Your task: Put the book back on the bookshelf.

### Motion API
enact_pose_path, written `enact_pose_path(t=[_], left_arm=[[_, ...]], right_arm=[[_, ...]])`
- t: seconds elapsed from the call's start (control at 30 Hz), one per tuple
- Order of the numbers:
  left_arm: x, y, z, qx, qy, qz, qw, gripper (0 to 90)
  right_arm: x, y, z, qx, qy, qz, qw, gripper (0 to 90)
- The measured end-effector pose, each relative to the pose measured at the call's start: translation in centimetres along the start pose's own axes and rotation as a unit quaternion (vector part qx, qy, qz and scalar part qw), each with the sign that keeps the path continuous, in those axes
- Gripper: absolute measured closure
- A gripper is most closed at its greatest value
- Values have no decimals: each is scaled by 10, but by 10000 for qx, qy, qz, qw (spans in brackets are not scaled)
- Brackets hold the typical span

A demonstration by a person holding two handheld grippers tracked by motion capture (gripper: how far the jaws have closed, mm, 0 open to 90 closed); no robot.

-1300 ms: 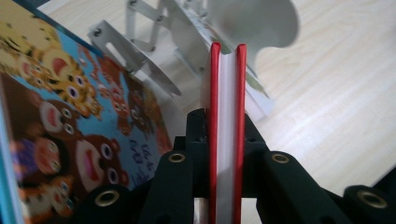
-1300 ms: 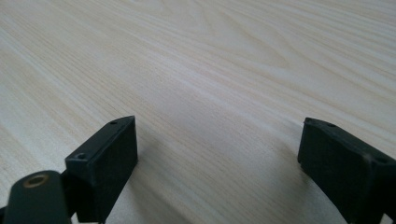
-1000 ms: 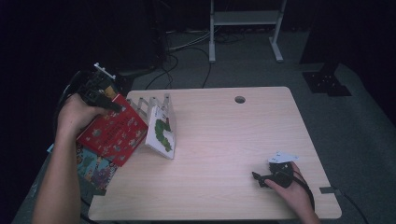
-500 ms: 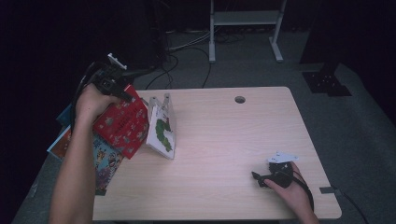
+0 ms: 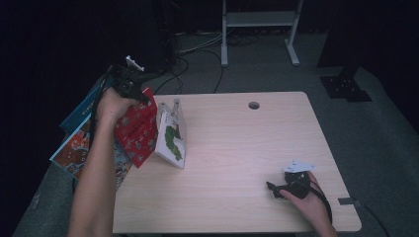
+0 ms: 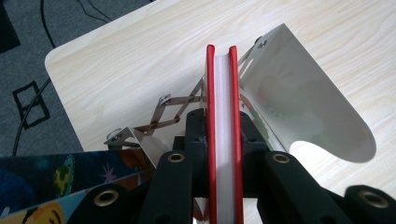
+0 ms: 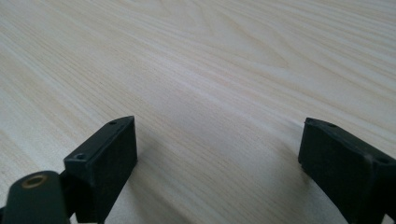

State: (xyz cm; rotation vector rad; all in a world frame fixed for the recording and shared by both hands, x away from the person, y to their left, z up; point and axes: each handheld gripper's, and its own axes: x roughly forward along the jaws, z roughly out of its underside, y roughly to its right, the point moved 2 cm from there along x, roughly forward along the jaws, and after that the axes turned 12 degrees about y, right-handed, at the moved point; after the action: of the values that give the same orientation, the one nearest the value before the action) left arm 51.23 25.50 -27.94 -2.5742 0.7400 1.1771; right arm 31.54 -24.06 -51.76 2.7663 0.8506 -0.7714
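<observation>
This looks like a lab or studio set up for recording, not a home. A plain light-wood desk with a round cable hole stands on grey carpet, ringed by black curtains. Loose cables run over the carpet beyond the desk toward a white metal frame. Ahead of the right gripper's parted jaws lies bare desktop.

Each claw is black, with brass-coloured rivets on its arms and small screws in its blocky pads. The right claw carries a pale three-cornered plate and a black cable.
</observation>
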Motion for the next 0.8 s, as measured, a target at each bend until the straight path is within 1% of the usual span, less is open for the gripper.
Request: enact_pose_path(t=[0.1, 0.27, 0.3, 0.33, 0.4, 0.47, 0.5, 0.53, 0.6, 0.67, 0.7, 0.73, 0.77, 0.8], left_arm=[[1, 0, 0, -39, 22, -4, 10000, 783], [-1, -2, 0, -12, -18, 18, 10000, 775], [-1, -2, 0, -34, -21, 35, 10000, 770], [-3, -3, 0, -15, -56, 52, 10000, 766], [-5, -3, -1, -20, -44, 56, 10000, 739], [-10, -3, -3, -12, -98, 56, 9999, 717], [-11, -3, -3, -36, -73, 55, 10000, 712], [-15, -3, -5, -5, -76, 58, 10000, 699], [-20, -2, -8, -12, -30, 47, 10000, 654], [-28, -2, -12, 15, 14, 11, 10000, 628], [-31, -1, -14, 46, 35, 24, 10000, 621], [-36, 0, -17, 28, 67, 52, 10000, 611], [-39, 0, -19, 38, 46, 51, 10000, 592], [-44, 2, -22, 66, 57, 8, 10000, 584]], right_arm=[[0, 0, 0, 2, -1, 0, 10000, 108], [0, 0, 0, 1, 0, 0, 10000, 108], [0, 0, 0, -1, 0, 0, 10000, 108], [0, 0, 0, -3, 0, 1, 10000, 108], [0, 0, 0, -9, 3, 1, 10000, 108], [0, 0, 0, -7, 2, 1, 10000, 108], [0, 0, 0, -6, 3, 2, 10000, 108], [0, 0, 0, -7, 3, 1, 10000, 108], [0, 0, 0, -6, 2, 2, 10000, 108], [0, 0, 0, -5, 3, 1, 10000, 108], [0, 0, 0, -6, 2, 1, 10000, 108], [0, 0, 0, -5, 2, 1, 10000, 108], [0, 0, 0, -6, 3, 0, 10000, 108], [0, 0, 0, -4, 2, 1, 10000, 108]])
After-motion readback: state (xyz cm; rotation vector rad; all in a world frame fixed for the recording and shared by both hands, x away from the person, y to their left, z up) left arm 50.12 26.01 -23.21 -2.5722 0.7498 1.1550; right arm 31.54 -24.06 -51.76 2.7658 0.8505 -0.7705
